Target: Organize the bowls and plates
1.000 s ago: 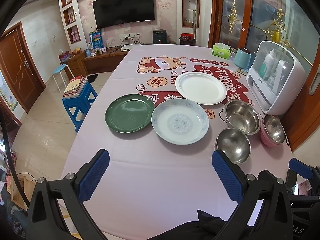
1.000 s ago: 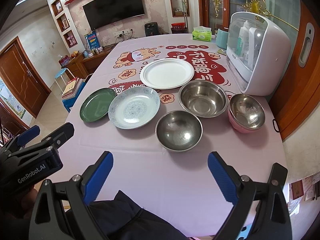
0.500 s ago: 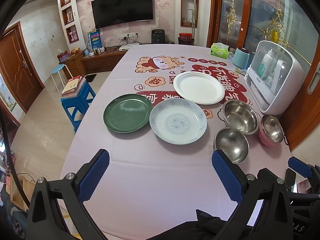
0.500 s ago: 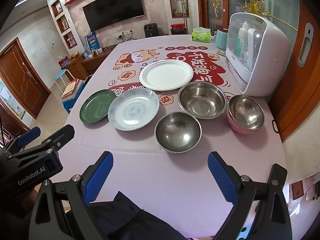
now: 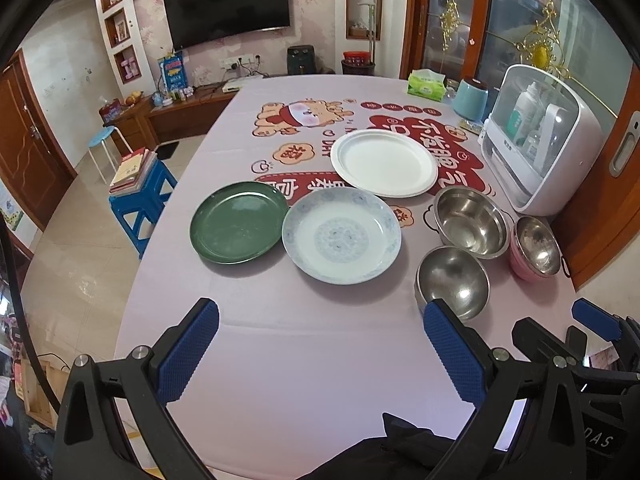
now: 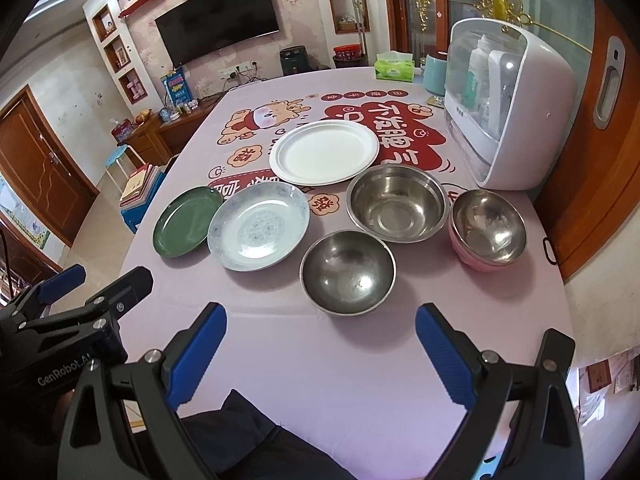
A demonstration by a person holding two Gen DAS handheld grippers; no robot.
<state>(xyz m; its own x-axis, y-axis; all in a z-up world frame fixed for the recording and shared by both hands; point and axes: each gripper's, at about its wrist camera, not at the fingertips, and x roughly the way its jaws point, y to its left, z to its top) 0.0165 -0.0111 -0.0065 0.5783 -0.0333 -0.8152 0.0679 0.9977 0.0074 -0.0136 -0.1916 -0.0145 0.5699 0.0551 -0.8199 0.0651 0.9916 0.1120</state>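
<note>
Both tools empty, fingers spread wide, hovering over the near edge of the desk [image 5: 280,360]. Nothing gripped yet.

Layout: three plates left, three bowls right. Green plate [image 5: 239,228] is far left, patterned plate [image 5: 341,236] just beside it with rims touching or nearly so (can't tell if they overlap), white plate [image 5: 383,162] behind them. Small steel bowl [image 6: 347,271] is closest, large steel bowl [image 6: 396,208] behind it, pink-bodied bowl [image 6: 487,230] off to the right, near the white dish cabinet [image 6: 508,100].

Key relation: the small steel bowl lies dead ahead of the right tool [image 6: 320,354], between its fingers' line of sight and a little left of centre. Right tool is clearly the nearer one for bowls. Left tool [image 5: 320,354] faces the plates, patterned plate straight ahead, green one ahead-left. Everything is round, so no long axis to align; approach angle is set by rim access only.

My guess: bowls nest with the right, plates stack with the left. Rim pinch needed, since the plates lie flat on the cloth.

Surface: pale purple tablecloth [image 6: 360,380] with red print, one crease across the near part, looks slightly slick. Room: living area, TV [image 5: 226,2] on the far wall, blue stool [image 5: 140,204] with books left of the desk.
</note>
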